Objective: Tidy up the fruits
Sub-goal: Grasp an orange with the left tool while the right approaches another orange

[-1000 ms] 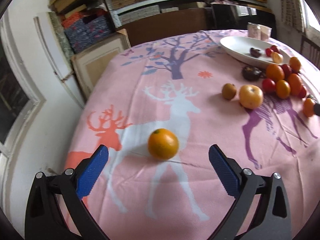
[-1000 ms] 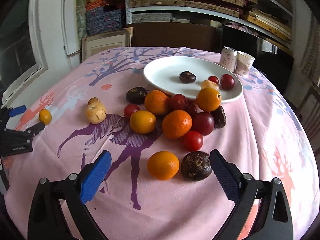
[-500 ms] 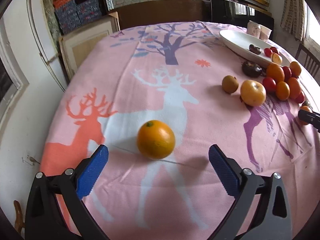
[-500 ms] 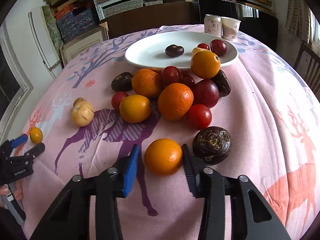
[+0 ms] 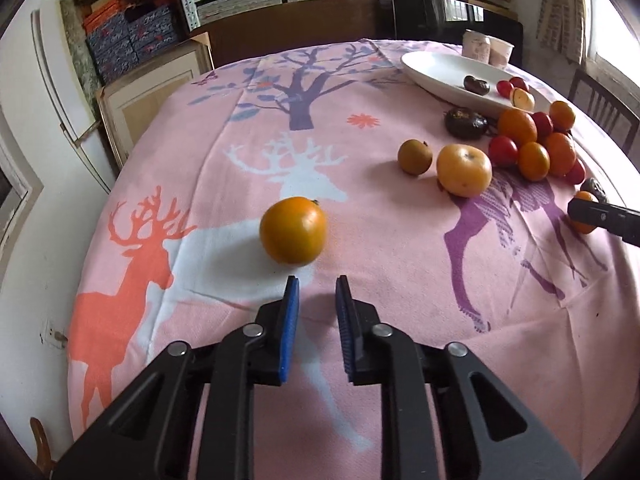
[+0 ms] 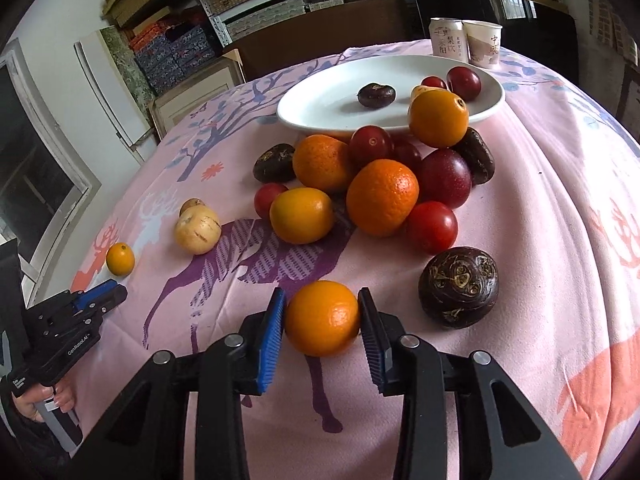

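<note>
My right gripper (image 6: pixel 322 312) pinches a small orange (image 6: pixel 322 318), which sits squarely between the blue pads (image 6: pixel 269 340) on the deer-print tablecloth (image 6: pixel 540 240). The white plate (image 6: pixel 320 104) lies straight ahead of this tool, beyond the heap of fruit, so the carry must pass over that pile. My left gripper (image 5: pixel 316 292) has its pads nearly together on nothing; a lone orange (image 5: pixel 293 229) rests just ahead of them, slightly left.
</note>
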`<control>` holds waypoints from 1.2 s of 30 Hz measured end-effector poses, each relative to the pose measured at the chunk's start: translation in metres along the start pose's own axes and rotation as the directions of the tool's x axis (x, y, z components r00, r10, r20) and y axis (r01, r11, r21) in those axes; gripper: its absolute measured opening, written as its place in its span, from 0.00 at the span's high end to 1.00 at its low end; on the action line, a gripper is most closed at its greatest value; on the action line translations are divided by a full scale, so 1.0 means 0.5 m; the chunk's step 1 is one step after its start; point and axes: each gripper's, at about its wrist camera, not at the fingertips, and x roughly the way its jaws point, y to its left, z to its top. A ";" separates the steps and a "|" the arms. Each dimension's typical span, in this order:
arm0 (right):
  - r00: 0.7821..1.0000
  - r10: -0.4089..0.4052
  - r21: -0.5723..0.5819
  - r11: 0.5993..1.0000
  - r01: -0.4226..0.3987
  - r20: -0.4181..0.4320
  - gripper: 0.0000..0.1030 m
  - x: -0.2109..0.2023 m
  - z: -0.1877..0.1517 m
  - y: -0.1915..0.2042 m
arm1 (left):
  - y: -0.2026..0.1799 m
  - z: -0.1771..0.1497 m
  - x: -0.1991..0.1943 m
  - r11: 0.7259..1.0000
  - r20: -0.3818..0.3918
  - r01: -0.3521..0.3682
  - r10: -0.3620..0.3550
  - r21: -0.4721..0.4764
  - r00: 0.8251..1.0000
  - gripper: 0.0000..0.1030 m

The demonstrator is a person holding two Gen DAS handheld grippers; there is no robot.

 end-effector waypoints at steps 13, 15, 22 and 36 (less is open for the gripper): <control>1.000 0.008 0.003 1.000 -0.008 0.000 0.62 0.001 -0.001 -0.003 | 0.066 0.021 0.051 0.989 -0.066 0.020 -0.030 -0.148 0.997 0.04; 1.000 0.010 0.004 1.000 -0.010 -0.001 0.62 0.001 -0.001 -0.002 | 0.065 0.026 0.055 0.988 -0.067 0.020 -0.030 -0.150 0.997 0.04; 1.000 0.021 -0.007 1.000 -0.021 -0.003 0.56 0.001 -0.002 0.004 | 0.064 0.035 0.059 0.988 -0.068 0.024 -0.035 -0.150 0.997 0.04; 1.000 0.029 -0.003 1.000 -0.029 -0.003 0.56 0.000 -0.002 0.001 | 0.064 0.027 0.020 0.989 -0.004 0.075 -0.076 -0.124 0.997 0.49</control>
